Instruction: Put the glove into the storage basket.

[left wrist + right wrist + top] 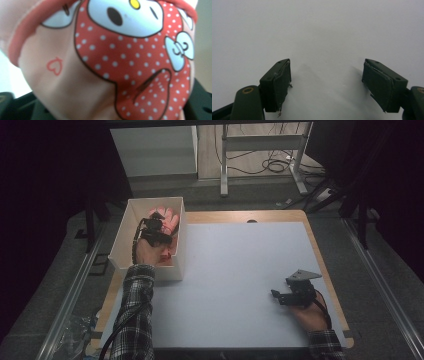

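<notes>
A pink cloth lies inside the white box at the table's far left. Close up, the cloth carries a red, white-dotted cartoon figure, a pale blue bow and a small heart outline. My left gripper reaches down into the box right over it. Its black jaws stand apart at the bottom corners of the left gripper view, with the cloth bulging between them. My right gripper rests low on the white mat at the near right. It is open and has nothing between its pads.
The white mat covers most of a wooden table. The box stands at the mat's far left corner. Beyond the table are a desk frame and loose cables on the floor. Metal rails run along both sides.
</notes>
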A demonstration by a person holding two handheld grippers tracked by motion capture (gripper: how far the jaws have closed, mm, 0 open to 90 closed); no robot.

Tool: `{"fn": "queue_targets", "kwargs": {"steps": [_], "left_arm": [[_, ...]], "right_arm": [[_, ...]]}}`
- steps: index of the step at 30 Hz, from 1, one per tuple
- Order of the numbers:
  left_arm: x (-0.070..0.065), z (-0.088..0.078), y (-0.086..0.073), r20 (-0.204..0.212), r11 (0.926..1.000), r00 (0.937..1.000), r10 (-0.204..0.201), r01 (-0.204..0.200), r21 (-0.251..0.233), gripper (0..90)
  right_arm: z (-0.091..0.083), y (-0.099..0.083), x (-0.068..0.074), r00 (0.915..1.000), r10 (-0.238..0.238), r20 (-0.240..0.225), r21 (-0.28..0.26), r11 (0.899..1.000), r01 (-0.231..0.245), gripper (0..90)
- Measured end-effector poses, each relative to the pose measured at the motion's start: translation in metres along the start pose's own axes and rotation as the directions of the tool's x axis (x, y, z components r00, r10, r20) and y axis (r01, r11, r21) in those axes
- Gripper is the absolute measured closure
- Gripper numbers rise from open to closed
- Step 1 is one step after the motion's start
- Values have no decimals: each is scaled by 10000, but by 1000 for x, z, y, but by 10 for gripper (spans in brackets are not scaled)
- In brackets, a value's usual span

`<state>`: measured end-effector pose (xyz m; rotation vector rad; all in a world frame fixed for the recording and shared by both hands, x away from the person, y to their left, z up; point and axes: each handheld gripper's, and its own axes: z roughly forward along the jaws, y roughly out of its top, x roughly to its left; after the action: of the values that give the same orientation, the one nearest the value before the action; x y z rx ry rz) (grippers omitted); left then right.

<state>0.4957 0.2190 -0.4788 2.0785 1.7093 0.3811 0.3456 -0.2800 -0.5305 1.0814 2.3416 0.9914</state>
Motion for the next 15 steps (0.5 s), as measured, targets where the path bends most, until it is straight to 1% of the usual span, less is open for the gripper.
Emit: {"fn": "queue_targets", "kwargs": {"steps": [1,4,5,6,7,8,9,11,12,15], "left_arm": [[0,1,0,-57,10000,10000,32,-32,43,356],[-2,7,-1,3,9995,10000,33,-33,326,257],[-2,7,-1,-93,9992,9999,118,-115,386,223],[-2,7,0,-165,9993,9999,-11,18,379,188],[-2,7,0,-165,9993,9999,-11,18,379,118],[0,6,0,-191,9995,9998,-41,47,324,118],[0,5,0,-268,9995,9995,-146,153,269,91],[2,3,-1,-193,9995,9994,-288,290,147,54],[3,1,-1,-117,9995,9995,-286,288,137,52],[3,-5,-1,-81,9997,9996,-263,263,-10,42]], "right_arm": [[0,0,0,10000,-13,5,2,10000,13,236],[0,0,0,10000,-6,4,4,10000,6,236],[0,0,0,10000,3,-1,1,10000,-3,235],[0,0,0,10000,6,-1,1,10000,-6,236],[0,0,0,10000,6,-1,1,10000,-6,236],[0,0,0,10000,-5,5,4,10000,5,235],[0,0,0,10000,0,0,0,10000,0,236],[0,0,0,10000,-11,4,2,10000,11,236],[0,0,0,10000,-12,6,4,10000,12,236],[0,0,0,10000,-10,5,4,10000,10,236]]}}
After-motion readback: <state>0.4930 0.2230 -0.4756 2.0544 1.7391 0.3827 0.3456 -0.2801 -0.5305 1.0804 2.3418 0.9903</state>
